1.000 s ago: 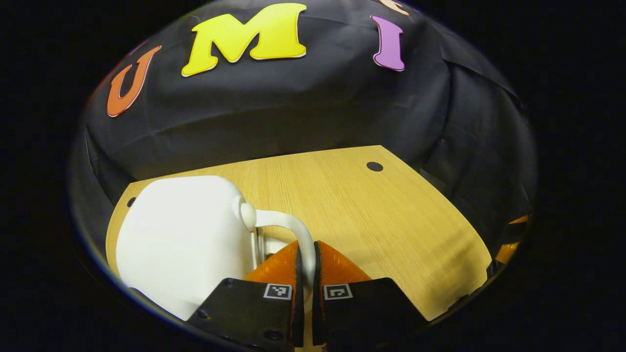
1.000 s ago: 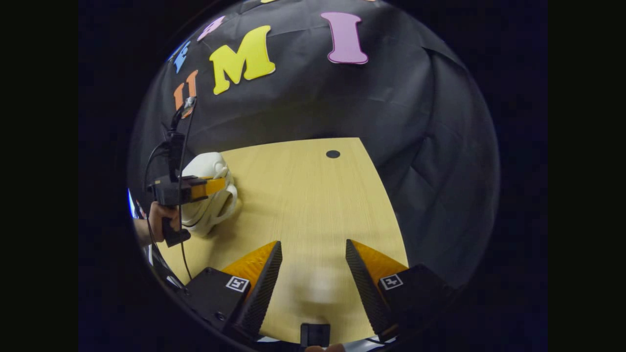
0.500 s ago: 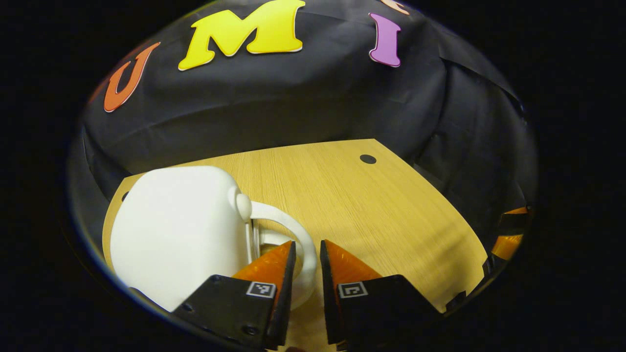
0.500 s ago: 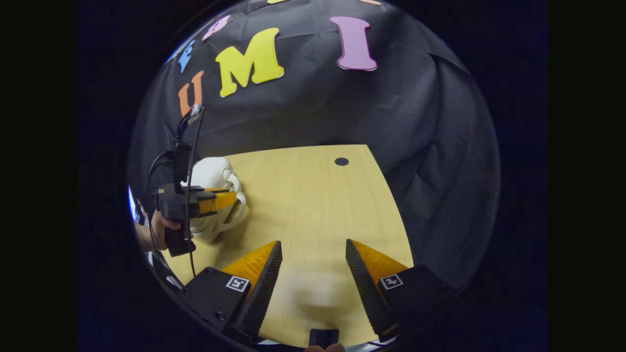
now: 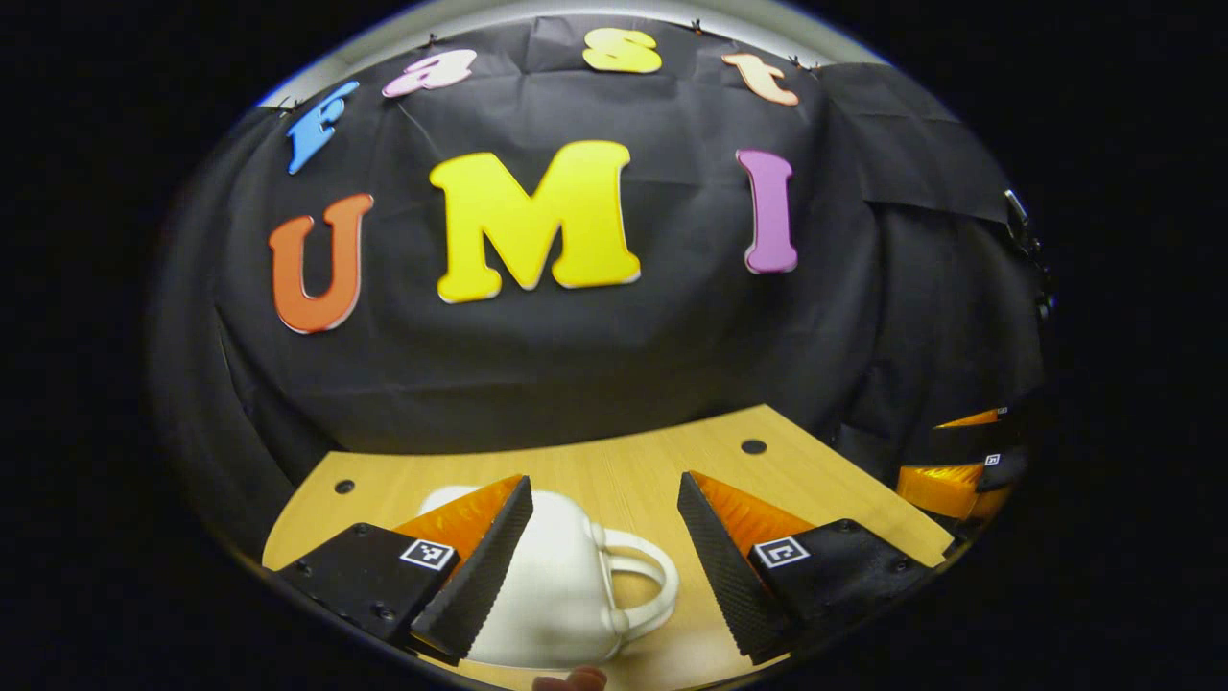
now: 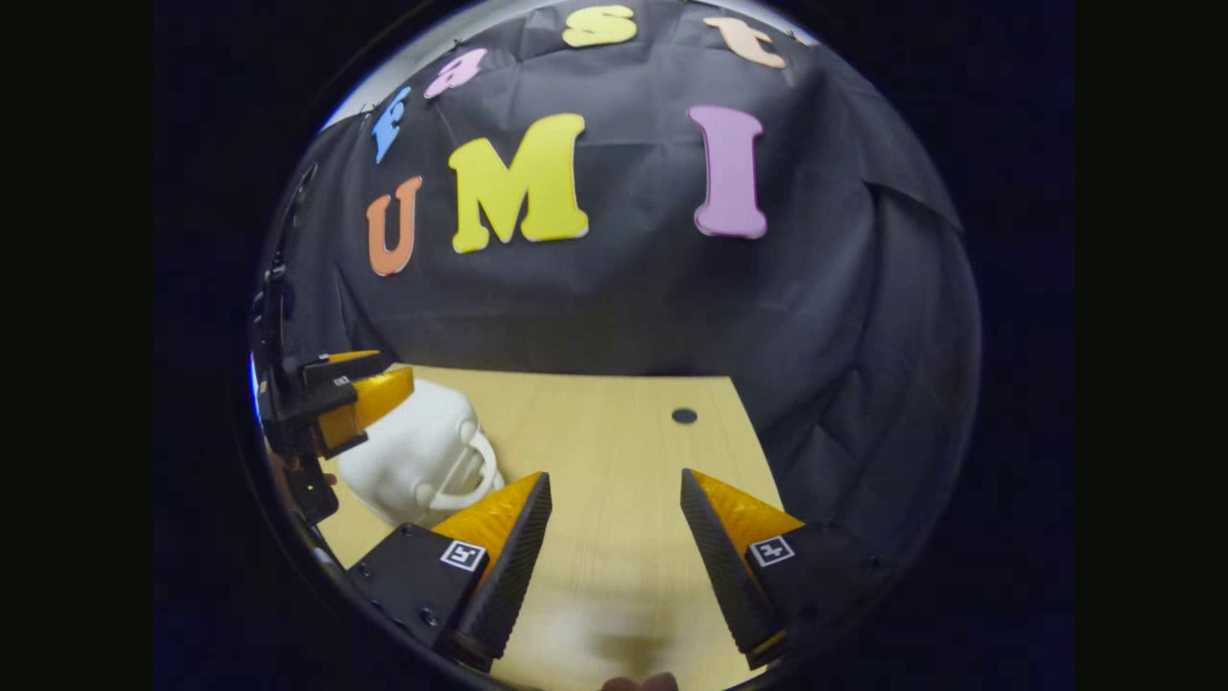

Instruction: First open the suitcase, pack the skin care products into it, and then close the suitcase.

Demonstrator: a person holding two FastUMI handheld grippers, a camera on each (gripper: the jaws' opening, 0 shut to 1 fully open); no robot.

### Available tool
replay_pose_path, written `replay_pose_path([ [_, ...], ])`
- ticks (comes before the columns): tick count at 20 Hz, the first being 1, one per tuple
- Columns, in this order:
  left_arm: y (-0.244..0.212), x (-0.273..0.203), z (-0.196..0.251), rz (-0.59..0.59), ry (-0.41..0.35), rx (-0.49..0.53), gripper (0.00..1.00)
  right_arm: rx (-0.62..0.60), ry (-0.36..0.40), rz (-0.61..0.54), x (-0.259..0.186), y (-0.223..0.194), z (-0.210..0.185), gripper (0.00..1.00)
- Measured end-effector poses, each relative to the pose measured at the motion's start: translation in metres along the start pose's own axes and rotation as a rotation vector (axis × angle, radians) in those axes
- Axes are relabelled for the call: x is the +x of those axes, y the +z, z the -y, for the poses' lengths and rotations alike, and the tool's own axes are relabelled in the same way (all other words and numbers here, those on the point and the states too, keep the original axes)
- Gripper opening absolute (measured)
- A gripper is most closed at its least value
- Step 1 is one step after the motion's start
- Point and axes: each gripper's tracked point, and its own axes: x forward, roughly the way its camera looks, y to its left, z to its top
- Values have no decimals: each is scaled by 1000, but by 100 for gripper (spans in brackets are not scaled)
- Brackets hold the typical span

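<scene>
The left hand-held gripper point(image 5: 600, 533) hung above the suitcase point(image 5: 561, 585) with its 2 fingers spread wide and nothing between them. The suitcase, a small white rounded case with a looped handle point(image 5: 641, 585), sat closed on the wooden tabletop point(image 5: 652, 470), below and between those fingers, its handle turned toward the right finger. In the right gripper view, the right hand-held gripper point(image 6: 614, 523) was also spread, gripping nothing, over bare tabletop point(image 6: 614, 422) to the right of the suitcase point(image 6: 417, 461). There the left hand-held gripper point(image 6: 369, 393) was just above the suitcase's left side. A dark round hole point(image 6: 684, 416) marked the tabletop well beyond the suitcase.
</scene>
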Motion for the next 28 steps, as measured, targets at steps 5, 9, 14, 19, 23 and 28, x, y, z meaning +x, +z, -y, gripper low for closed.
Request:
replay_pose_path([
  [5, 68, -31, -42, 164, 86, -93, 96, -88, -26, 312, -17, 116, -46, 81],
  [9, 88, -42, -61, 213, 115, -102, 97, -140, -49, 502, -43, 169, -86, 78],
  [14, 81, -54, -76, 206, 122, -149, 97, -128, -8, 504, -37, 176, -121, 80],
  [19, 79, -60, -90, 218, 133, -155, 97, -124, 13, 465, -32, 172, -137, 80],
  [23, 77, -63, -97, 216, 142, -169, 97, -118, 9, 463, -31, 174, -138, 78],
  [28, 76, -61, -99, 211, 139, -174, 97, -107, 1, 447, -33, 169, -134, 78],
])
